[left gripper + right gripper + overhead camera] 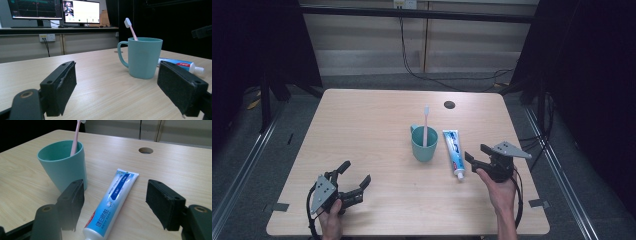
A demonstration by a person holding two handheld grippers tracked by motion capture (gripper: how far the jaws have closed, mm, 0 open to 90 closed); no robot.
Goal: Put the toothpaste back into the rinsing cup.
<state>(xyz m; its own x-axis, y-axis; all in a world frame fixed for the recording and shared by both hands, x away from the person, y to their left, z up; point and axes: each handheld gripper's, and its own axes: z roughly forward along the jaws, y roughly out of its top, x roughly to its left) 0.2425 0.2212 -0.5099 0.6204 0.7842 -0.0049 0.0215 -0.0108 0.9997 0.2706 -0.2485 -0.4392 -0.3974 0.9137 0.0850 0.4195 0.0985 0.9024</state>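
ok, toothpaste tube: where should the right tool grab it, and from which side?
Grip the toothpaste tube across its mid-body, coming from above with the open right tool straddling its width. It lies flat on the table, cap toward the person, so only its long sides are free. The teal cup stands close to one side, so keep that jaw tight to the tube. The flat far end looks thin to pinch.

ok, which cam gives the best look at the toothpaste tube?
The right gripper view: the toothpaste tube lies close between the open tongs, its label readable. The high view shows the whole tube flat beside the cup, but small. The left gripper view catches just its cap end behind the cup.
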